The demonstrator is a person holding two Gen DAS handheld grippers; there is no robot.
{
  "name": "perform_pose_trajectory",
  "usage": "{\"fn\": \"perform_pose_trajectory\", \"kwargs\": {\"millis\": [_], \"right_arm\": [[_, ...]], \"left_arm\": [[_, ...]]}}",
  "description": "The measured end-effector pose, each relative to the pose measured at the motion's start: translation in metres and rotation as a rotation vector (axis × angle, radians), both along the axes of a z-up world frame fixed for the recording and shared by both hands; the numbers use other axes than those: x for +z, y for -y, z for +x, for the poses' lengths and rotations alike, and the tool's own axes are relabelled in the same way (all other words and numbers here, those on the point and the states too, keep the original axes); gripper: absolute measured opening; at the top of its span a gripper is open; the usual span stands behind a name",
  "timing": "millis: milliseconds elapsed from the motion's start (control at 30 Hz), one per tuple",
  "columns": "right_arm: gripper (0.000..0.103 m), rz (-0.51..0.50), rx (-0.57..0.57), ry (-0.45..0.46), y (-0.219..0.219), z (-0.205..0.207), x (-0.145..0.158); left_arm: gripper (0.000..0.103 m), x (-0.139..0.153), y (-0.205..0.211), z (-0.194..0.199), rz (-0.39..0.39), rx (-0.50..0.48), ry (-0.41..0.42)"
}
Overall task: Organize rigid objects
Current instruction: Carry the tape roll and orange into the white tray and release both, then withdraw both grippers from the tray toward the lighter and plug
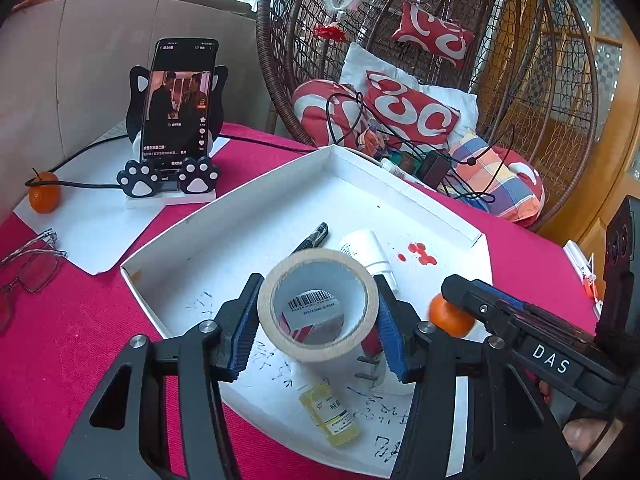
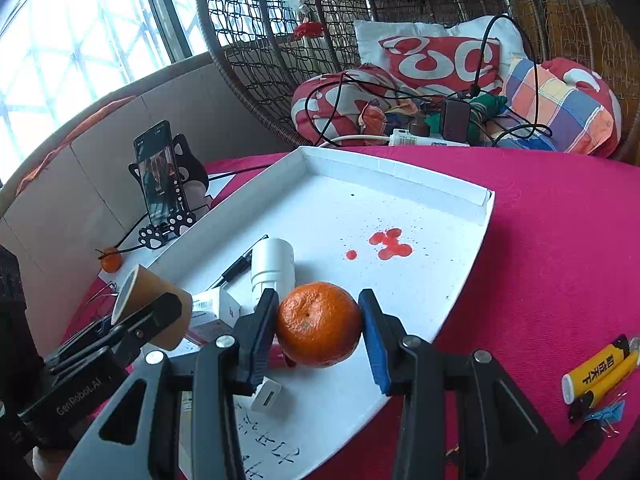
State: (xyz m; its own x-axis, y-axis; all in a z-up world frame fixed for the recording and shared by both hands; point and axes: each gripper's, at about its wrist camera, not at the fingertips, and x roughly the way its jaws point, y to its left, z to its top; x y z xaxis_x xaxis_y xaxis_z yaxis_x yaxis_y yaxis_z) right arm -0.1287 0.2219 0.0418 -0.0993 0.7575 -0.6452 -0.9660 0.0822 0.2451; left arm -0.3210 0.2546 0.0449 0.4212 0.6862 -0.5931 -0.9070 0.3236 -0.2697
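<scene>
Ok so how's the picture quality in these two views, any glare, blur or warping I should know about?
Left wrist view: strong fisheye warping bows the white tray; dark corners; the tape roll in the left hand-held gripper looks sharp. Right wrist view: the window is blown out white; same bowing; the tangerine between the right hand-held gripper's fingers is crisp.

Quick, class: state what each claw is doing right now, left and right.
Left claw: closed on the tape roll, above the white tray.
Right claw: closed on the orange.
</scene>
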Motion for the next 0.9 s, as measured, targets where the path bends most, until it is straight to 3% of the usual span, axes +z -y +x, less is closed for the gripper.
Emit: {"fn": "perform_pose_trajectory", "kwargs": {"millis": [67, 100, 167, 233, 400, 900], "right_arm": [[0.054, 0.007, 0.015, -0.004, 0.001, -0.002, 0.0], [0.074, 0.018, 0.013, -0.001, 0.003, -0.003, 0.001], [0.086, 0.05, -0.018, 0.012, 0.009, 0.002, 0.004], [0.103, 0.071, -0.046, 0.001, 0.018, 0.009, 0.007], [0.103, 0.143, -0.126, 0.049, 0.042, 0.017, 0.021], [0.103, 0.198, -0.155, 0.078, 0.081, 0.019, 0.034]], "left_arm": [[0.068, 0.005, 0.001, -0.001, 0.029, 0.007, -0.007], [0.083, 0.008, 0.001, -0.004, 0.043, 0.027, -0.007], [0.103, 0.015, 0.002, -0.012, 0.081, 0.059, 0.014], [0.103, 0.023, 0.007, -0.018, 0.124, 0.1, 0.011], [0.103, 0.036, 0.016, -0.02, 0.178, 0.15, -0.009], [0.103, 0.049, 0.038, 0.003, 0.206, 0.104, -0.072]]}}
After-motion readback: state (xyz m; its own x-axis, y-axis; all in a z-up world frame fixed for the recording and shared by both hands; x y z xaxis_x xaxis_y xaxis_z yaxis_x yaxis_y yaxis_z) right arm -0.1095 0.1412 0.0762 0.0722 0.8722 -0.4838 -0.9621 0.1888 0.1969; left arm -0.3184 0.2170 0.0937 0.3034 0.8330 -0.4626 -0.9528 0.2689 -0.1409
